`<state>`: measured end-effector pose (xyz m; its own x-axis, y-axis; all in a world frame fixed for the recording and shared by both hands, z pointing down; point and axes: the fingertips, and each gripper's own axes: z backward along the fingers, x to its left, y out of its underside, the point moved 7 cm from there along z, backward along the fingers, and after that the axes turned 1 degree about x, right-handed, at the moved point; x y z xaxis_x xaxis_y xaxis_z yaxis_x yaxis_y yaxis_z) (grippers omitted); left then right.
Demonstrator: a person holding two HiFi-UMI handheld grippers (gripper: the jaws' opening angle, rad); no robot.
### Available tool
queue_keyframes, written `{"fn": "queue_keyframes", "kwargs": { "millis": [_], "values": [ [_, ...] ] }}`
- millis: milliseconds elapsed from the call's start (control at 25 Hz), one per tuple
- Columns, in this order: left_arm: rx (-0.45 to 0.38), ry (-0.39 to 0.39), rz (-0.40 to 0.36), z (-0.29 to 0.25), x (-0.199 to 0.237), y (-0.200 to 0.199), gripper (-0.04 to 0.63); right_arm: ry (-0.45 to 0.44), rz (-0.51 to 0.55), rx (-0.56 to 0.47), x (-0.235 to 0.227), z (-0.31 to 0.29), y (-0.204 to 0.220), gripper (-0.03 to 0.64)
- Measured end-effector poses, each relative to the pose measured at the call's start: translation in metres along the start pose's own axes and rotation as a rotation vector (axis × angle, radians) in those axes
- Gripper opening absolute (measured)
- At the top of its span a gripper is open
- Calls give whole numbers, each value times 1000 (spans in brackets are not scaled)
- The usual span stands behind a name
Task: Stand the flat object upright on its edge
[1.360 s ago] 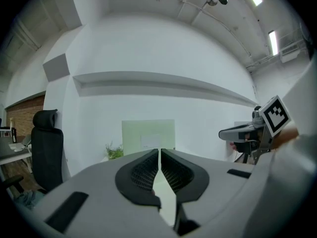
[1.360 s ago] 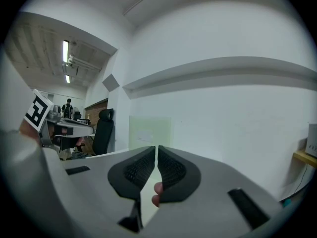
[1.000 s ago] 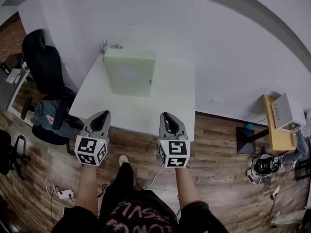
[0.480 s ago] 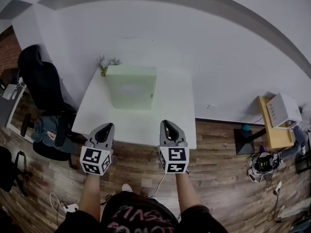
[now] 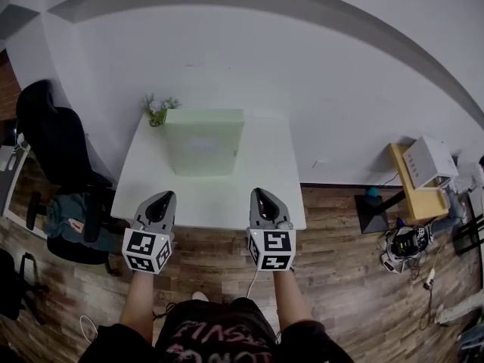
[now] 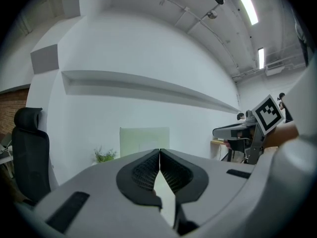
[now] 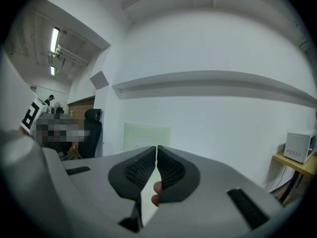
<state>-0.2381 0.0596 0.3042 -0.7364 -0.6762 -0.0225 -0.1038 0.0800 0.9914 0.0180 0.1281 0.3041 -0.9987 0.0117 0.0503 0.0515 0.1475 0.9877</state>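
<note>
Left gripper view, gripper point(image 6: 159, 155) closed (empty)

Matt white table point(image 5: 219, 195), wood-plank floor point(image 5: 355, 278) — the pale green panel point(image 5: 203, 144) looks matt, perhaps plastic.

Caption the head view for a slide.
Shut left gripper and right gripper hover at white table's near edge; green panel stands at far edge.
</note>
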Motion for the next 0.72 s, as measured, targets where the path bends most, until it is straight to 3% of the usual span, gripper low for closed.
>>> {"fn": "queue_keyframes", "kwargs": {
  "millis": [720],
  "values": [
    [-34, -61, -6, 7, 16, -11, 18, -24, 11, -2, 7, -9, -5, 25]
  ]
}}
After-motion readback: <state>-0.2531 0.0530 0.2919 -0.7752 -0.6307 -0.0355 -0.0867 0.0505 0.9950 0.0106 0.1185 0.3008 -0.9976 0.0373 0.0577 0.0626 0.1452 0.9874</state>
